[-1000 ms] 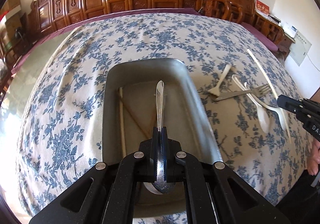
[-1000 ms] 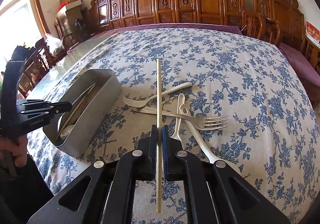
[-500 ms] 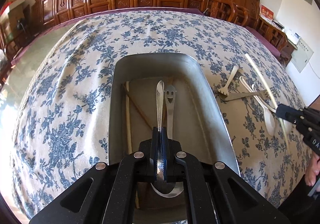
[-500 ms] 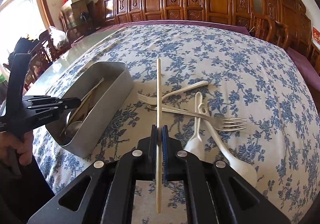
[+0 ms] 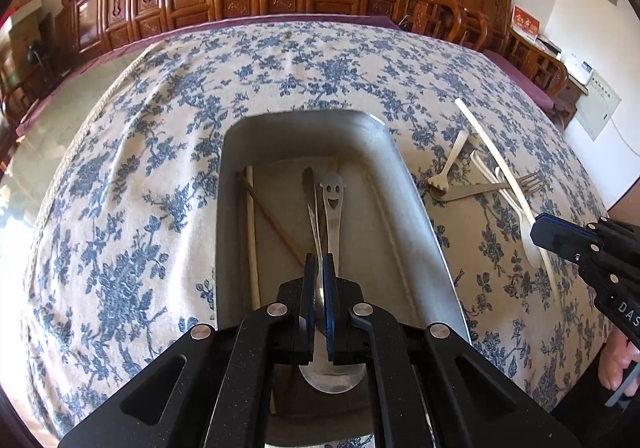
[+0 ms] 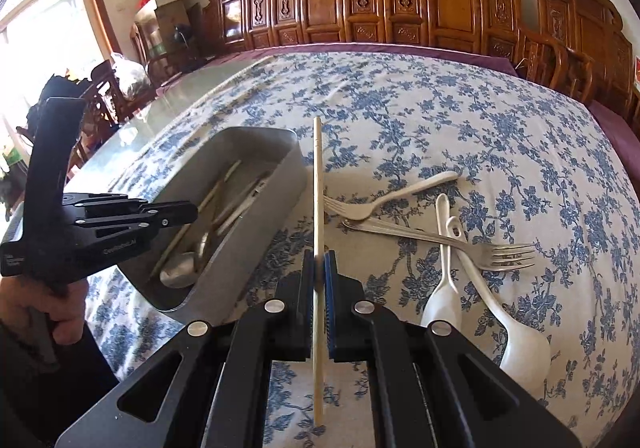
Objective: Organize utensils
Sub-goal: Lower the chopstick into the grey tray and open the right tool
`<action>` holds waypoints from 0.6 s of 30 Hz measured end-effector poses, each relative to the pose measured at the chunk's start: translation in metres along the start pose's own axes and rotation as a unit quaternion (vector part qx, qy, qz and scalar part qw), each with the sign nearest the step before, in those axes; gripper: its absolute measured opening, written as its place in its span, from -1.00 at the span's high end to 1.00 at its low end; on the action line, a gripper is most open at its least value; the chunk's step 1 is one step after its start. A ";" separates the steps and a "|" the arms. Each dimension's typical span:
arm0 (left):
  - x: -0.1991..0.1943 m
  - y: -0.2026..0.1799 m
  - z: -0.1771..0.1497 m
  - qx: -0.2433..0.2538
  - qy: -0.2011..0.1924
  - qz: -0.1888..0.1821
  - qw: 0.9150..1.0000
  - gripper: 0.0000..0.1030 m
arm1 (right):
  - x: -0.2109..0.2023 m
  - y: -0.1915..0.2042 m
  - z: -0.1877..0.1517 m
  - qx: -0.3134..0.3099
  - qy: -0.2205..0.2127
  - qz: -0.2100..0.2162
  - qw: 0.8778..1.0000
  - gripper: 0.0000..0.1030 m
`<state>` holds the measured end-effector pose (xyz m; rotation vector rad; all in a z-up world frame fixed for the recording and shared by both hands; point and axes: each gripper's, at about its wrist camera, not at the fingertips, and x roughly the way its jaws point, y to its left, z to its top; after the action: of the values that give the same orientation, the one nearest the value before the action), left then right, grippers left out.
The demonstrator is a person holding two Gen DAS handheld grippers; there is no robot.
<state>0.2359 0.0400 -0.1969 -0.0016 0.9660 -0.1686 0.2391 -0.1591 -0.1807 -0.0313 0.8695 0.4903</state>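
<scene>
The task is about half done: the metal tray point(image 5: 420, 207) on the flowered counter point(image 5: 140, 167) already holds a smiley-handled utensil point(image 5: 333, 203) and, as far as the dark inside shows, two chopsticks. The left tongs point(image 5: 318, 304) are clamped on a steel spoon point(image 5: 332, 376) low over the tray, and the right tongs point(image 6: 319, 288) are clamped on a pale chopstick point(image 6: 317, 187) beside the tray's wall. Left on the cloth are a white fork point(image 6: 384, 199), a steel fork point(image 6: 480, 248) and two white spoons point(image 6: 520, 348).
</scene>
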 end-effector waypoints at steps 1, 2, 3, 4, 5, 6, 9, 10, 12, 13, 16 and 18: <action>-0.003 0.001 0.001 0.001 -0.004 0.001 1.000 0.95 | -0.001 0.002 0.000 0.000 -0.001 0.001 1.000 0.88; -0.005 0.002 0.002 0.001 -0.007 0.001 1.000 0.95 | -0.003 0.005 0.002 0.000 -0.003 0.003 1.000 0.88; -0.008 0.003 0.003 0.000 -0.010 0.000 1.000 0.95 | -0.004 0.007 0.003 -0.001 -0.004 0.003 1.000 0.88; -0.011 0.005 0.004 -0.001 -0.015 -0.001 1.000 0.95 | -0.005 0.010 0.006 -0.004 -0.005 0.002 1.000 0.88; -0.015 0.006 0.004 -0.001 -0.019 0.000 1.000 0.95 | -0.006 0.013 0.008 -0.005 -0.007 0.002 1.000 0.88; -0.017 0.007 0.005 -0.001 -0.021 0.001 1.000 0.95 | -0.007 0.015 0.010 -0.005 -0.009 0.003 1.000 0.88; -0.025 0.012 0.007 0.001 -0.029 0.005 1.000 0.95 | -0.004 0.024 0.015 0.007 -0.011 0.017 1.000 0.88; -0.026 0.014 0.008 0.000 -0.030 0.007 1.000 0.95 | -0.002 0.028 0.017 0.011 -0.012 0.022 1.000 0.88; -0.028 0.019 0.009 -0.003 -0.032 0.008 0.999 0.95 | 0.002 0.037 0.021 0.013 -0.012 0.030 0.999 0.88; -0.030 0.022 0.009 -0.005 -0.033 0.009 0.999 0.95 | 0.004 0.042 0.023 0.013 -0.012 0.033 0.999 0.88; -0.036 0.026 0.009 -0.006 -0.037 0.007 0.999 0.95 | 0.012 0.057 0.030 0.013 -0.010 0.045 0.999 0.88; -0.039 0.028 0.009 -0.008 -0.040 0.007 0.999 0.95 | 0.019 0.065 0.035 0.014 -0.008 0.048 0.999 0.88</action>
<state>0.2258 0.0727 -0.1622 -0.0154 0.8875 -0.1473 0.2470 -0.0863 -0.1612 0.0410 0.8644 0.5677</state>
